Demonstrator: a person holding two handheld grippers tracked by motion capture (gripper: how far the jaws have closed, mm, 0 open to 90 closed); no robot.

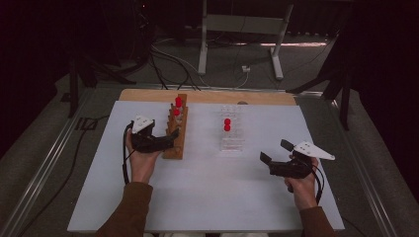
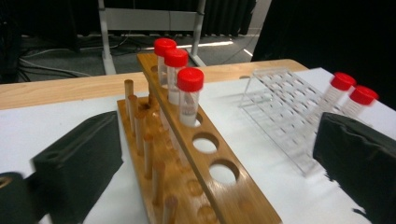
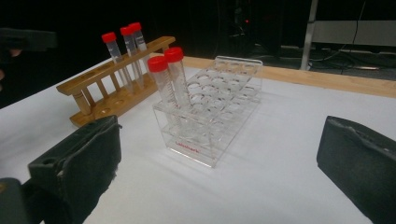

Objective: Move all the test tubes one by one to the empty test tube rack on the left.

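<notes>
Forearms in brown sleeves enter from the bottom of the high view, each hand gripping a black gripper above the white worktop [image 1: 207, 197]. Left hand [image 1: 142, 163] is palm-up beneath the left gripper [image 1: 170, 138], whose jaws point toward the near end of the wooden rack [image 1: 176, 143]; the jaws are spread wide with nothing between them, straddling the rack's near end in the left gripper view. Right hand [image 1: 301, 185] holds the right gripper [image 1: 275, 150] near the worktop's right side, well apart from the clear plastic rack [image 3: 210, 116]; its jaws are likewise released and empty, aimed leftward toward that rack. Three red-capped tubes [image 2: 189, 98] stand upright in the far holes of the wooden rack, the near holes vacant. Two red-capped tubes [image 3: 170, 79] stand side by side in the clear rack.
</notes>
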